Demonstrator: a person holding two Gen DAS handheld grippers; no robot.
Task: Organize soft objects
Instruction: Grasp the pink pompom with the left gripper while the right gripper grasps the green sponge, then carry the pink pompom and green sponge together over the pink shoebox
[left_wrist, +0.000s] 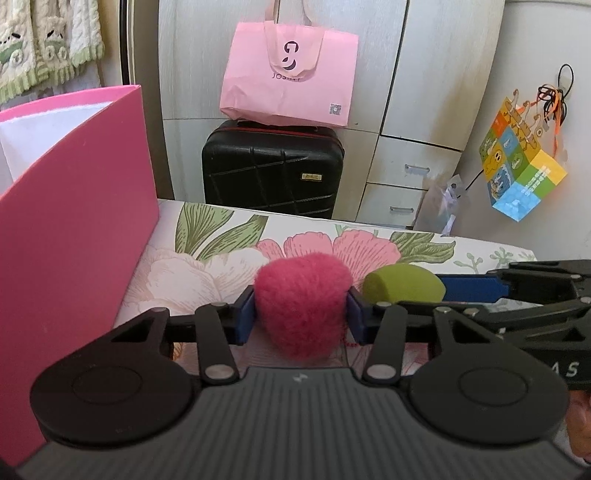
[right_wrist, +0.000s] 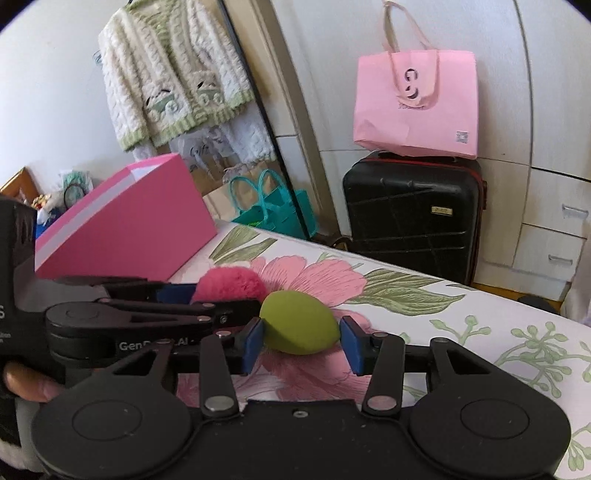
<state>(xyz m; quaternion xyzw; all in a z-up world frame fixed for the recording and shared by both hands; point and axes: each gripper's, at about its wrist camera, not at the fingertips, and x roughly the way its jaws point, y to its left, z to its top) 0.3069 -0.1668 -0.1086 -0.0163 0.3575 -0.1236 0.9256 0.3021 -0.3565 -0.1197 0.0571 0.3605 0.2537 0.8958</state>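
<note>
A tall pink cardboard box stands on the floral-printed bed sheet, left of everything else. Right of the box, the left tool has its blue pads clamped on a fluffy magenta pompom ball. Just right of the pompom, the right tool brackets an olive-green egg-shaped sponge; its left pad touches the sponge, while its right pad stands slightly clear, so no grip shows.
</note>
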